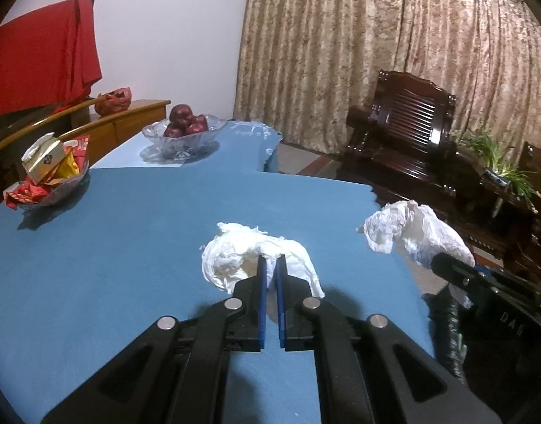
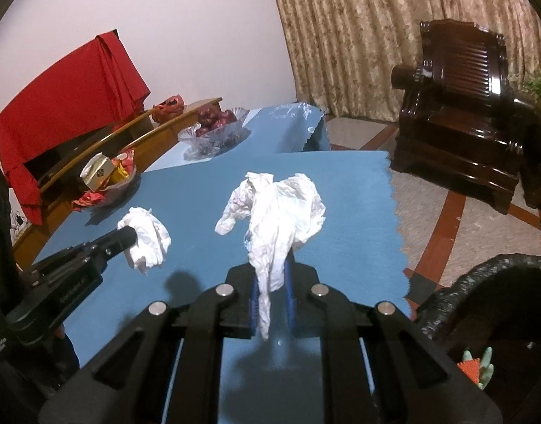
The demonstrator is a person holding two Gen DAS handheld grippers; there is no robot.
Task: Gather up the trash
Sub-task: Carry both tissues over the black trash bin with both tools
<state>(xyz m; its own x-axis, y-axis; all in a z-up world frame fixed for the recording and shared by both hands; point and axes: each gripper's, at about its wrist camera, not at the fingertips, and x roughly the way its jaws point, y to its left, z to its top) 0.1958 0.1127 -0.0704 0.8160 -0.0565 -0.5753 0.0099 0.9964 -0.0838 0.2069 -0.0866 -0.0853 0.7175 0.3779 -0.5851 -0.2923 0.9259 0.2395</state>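
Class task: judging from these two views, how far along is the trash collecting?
Done: both tissues are picked up off the blue cloth. In hand: left gripper pinches one tissue; right gripper pinches the other tissue. Left: dropping them somewhere; no bin clearly shows.

Home living rm: heavy patterned curtains (image 1: pixel 394 53), carved dark wood armchair (image 2: pixel 461 113), table w/ blue cloth (image 1: pixel 111 247), glass fruit bowl (image 1: pixel 182 134), potted plant (image 1: pixel 496 159).
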